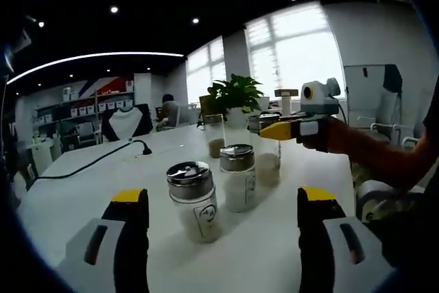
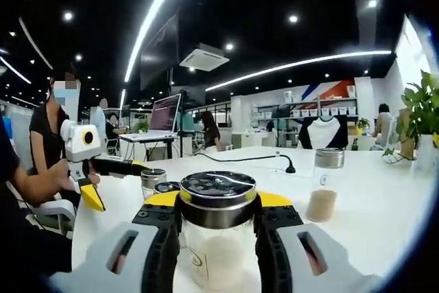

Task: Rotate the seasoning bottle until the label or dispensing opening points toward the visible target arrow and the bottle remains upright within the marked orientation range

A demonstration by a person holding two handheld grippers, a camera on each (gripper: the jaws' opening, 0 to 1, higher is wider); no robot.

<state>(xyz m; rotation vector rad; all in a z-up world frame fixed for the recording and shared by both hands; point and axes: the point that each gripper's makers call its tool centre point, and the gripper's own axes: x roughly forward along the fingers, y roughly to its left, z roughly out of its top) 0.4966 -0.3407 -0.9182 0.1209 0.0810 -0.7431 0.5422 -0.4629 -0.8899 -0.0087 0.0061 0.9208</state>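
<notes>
Two jars stand upright between my left fingers point(image 1: 223, 204), which are spread apart over the white tabletop point(image 1: 274, 252). My right fingers point(image 2: 217, 221) are clamped on a seasoning bottle point(image 2: 217, 238).

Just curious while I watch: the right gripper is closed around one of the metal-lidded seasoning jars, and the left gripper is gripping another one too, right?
Not quite. The right gripper is indeed shut on a seasoning jar, but the left gripper holds nothing. In the left gripper view its jaws stand wide apart, and the nearest jar stands on the white table between them, untouched by either jaw.
</notes>
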